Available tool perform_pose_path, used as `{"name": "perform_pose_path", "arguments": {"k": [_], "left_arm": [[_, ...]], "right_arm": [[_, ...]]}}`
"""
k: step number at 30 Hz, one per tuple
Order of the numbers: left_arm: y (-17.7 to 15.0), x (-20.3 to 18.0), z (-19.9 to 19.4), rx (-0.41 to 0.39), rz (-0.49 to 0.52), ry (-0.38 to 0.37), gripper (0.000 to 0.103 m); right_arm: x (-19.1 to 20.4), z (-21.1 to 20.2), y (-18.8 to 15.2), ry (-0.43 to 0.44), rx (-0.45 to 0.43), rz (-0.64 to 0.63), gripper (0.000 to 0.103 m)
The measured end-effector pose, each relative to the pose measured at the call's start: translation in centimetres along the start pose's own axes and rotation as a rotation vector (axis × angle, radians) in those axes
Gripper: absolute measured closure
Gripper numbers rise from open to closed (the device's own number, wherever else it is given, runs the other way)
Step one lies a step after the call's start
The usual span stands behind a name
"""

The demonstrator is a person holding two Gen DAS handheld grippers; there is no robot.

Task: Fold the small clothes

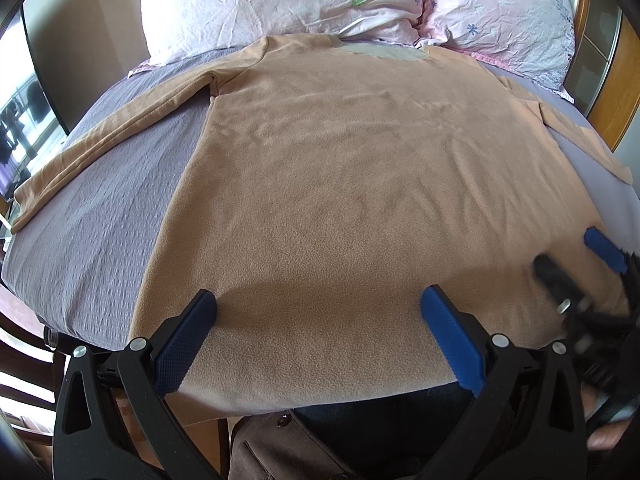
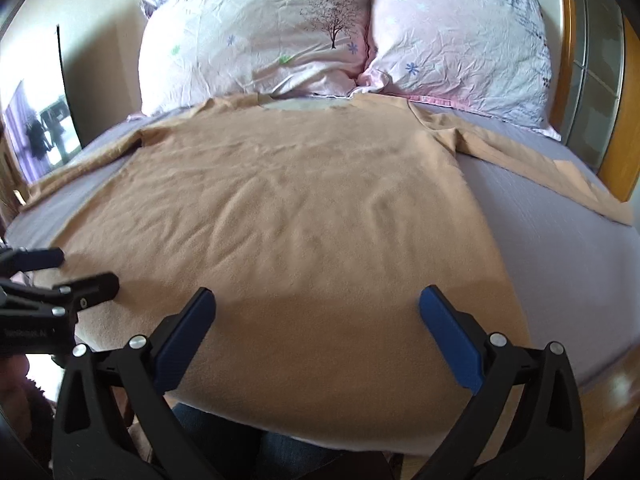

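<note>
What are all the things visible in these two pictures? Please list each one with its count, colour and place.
long-sleeved top: one, tan, spread flat on the bed, sleeves out to both sides, hem at the near edge.
bed sheet: one, grey-lilac, under the top.
pillows: two, pale pink with flower and tree prints, side by side beyond the collar.
headboard frame: one, orange wood, far right of the bed.
left hand-held gripper: one, black with blue fingers, open, above the hem.
right hand-held gripper: one, black with blue fingers, open, above the hem, to the right of the other.
</note>
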State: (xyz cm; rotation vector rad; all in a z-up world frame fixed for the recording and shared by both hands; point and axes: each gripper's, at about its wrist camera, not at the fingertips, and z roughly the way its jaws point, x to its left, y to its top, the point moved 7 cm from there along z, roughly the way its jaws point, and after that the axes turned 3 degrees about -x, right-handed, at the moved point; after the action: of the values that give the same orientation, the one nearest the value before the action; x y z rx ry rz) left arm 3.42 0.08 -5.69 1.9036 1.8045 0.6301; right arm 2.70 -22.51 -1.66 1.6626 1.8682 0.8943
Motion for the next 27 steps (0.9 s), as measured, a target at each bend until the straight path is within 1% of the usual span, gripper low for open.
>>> {"name": "perform_pose_path", "arguments": {"k": [2,4,5,6,7,8,9,10,11,14,16,17,18,19,20,21,22,23,24,25,26,27], "left_arm": [[0.2,0.0,-0.2,-0.02,0.009,-0.004,0.001],[0.3,-0.2,0.0,-0.026,0.02,-0.023,0.001],[0.7,-0.1,0.2,-0.032,0.022,-0.049,0.001],[1.2,-0.1,0.2,-0.045,0.014,-0.085,0.001],[1.8,0.0,0.3,-0.061,0.0,-0.128,0.001],[2.5,0.1,0.3,-0.082,-0.029,-0.193,0.001],[3.2,0.3,0.4,-0.098,-0.055,-0.24,0.001],[4.2,0.6,0.5,-0.128,-0.086,-0.293,0.001],[4.7,0.8,0.5,-0.149,-0.096,-0.307,0.001],[6.6,1.4,0.1,-0.247,-0.105,-0.324,0.001],[7.5,1.7,0.0,-0.276,-0.105,-0.329,0.001],[8.1,2.0,0.2,-0.285,-0.109,-0.334,0.001],[8.5,2.2,0.3,-0.292,-0.115,-0.336,0.001],[8.8,2.5,0.4,-0.298,-0.121,-0.338,0.001],[9.1,2.9,0.5,-0.306,-0.132,-0.343,0.001],[9.1,3.3,0.4,-0.313,-0.143,-0.352,0.001],[9.2,3.6,0.4,-0.319,-0.157,-0.364,0.001],[9.3,4.2,0.4,-0.327,-0.185,-0.394,0.001],[9.4,4.6,0.4,-0.333,-0.208,-0.424,0.001],[9.6,5.5,0.6,-0.34,-0.252,-0.473,0.001],[9.5,6.3,0.6,-0.343,-0.285,-0.501,0.001],[9.5,6.8,0.7,-0.344,-0.305,-0.513,0.001]], "right_arm": [[-4.0,-1.1,2.1,0.017,-0.047,0.124,0.002],[-10.8,-2.7,5.0,-0.002,-0.131,0.315,0.002],[-13.5,-3.1,5.7,-0.023,-0.153,0.385,0.003],[-17.3,-3.6,6.5,-0.056,-0.176,0.478,0.013],[-20.7,-3.9,7.0,-0.087,-0.189,0.564,0.027],[-24.8,-3.9,7.3,-0.117,-0.189,0.673,0.034],[-28.0,-3.6,7.3,-0.137,-0.181,0.759,0.041],[-30.8,-3.4,7.1,-0.161,-0.167,0.844,0.042],[-34.0,-2.8,6.7,-0.176,-0.151,0.95,0.043],[-38.6,-1.1,5.5,-0.181,-0.101,1.122,0.052],[-40.3,0.4,4.8,-0.172,-0.068,1.192,0.058],[-40.7,0.9,4.5,-0.167,-0.064,1.211,0.06],[-41.1,1.5,4.3,-0.162,-0.059,1.23,0.064],[-41.4,2.2,4.2,-0.159,-0.065,1.242,0.071],[-41.7,2.5,4.3,-0.168,-0.074,1.245,0.073],[-42.0,2.5,4.1,-0.179,-0.084,1.246,0.081],[-42.3,2.9,4.1,-0.198,-0.092,1.249,0.094],[-42.6,3.4,4.2,-0.211,-0.089,1.244,0.098],[-42.9,3.5,4.5,-0.225,-0.089,1.229,0.098],[-43.0,3.3,4.9,-0.258,-0.094,1.193,0.098],[-42.3,3.0,6.5,-0.292,-0.113,1.119,0.099],[-41.0,2.5,8.6,-0.3,-0.141,1.028,0.099]]}}
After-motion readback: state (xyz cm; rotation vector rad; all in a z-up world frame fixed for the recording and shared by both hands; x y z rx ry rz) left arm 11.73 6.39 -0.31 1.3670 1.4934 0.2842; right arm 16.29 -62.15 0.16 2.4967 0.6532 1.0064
